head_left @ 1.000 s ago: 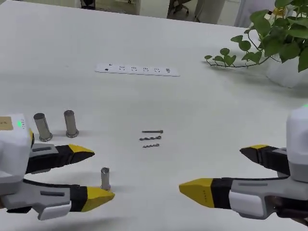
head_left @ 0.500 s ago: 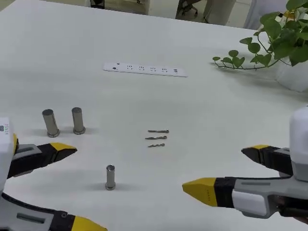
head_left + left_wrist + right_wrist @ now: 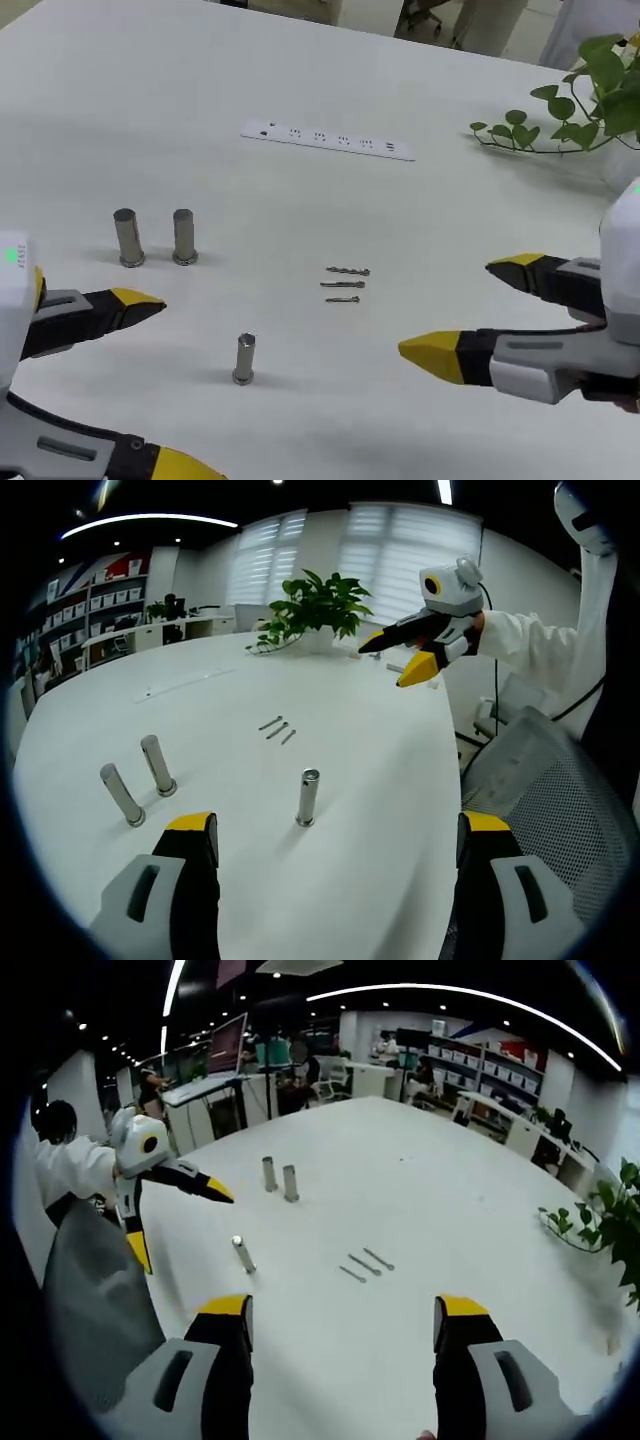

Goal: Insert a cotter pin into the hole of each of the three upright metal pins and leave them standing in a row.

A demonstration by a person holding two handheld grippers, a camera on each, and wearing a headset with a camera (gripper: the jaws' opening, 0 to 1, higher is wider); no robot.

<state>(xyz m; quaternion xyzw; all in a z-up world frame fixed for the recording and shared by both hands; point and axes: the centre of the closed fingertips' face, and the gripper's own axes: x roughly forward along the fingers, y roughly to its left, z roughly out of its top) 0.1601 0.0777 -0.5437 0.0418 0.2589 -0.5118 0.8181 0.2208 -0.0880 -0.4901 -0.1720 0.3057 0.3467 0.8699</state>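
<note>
Three grey metal pins stand upright on the white table: two side by side (image 3: 125,237) (image 3: 184,236), and one alone (image 3: 244,358) nearer me. Three small cotter pins (image 3: 342,285) lie in a short stack at mid-table, apart from the pins. My left gripper (image 3: 168,383) is open at the lower left, its tips just short of the lone pin (image 3: 308,796). My right gripper (image 3: 450,307) is open to the right of the cotter pins (image 3: 365,1263), holding nothing. The left gripper view has the right gripper (image 3: 383,665) in the air across the table.
A white power strip (image 3: 330,141) lies farther back on the table. A potted plant (image 3: 590,90) trails leaves at the far right. A mesh office chair (image 3: 540,780) stands beside the table edge. Bare white tabletop surrounds the parts.
The camera has shifted. My left gripper has drawn back from the lone pin and its tips stand wider apart. The right gripper has edged forward toward the cotter pins.
</note>
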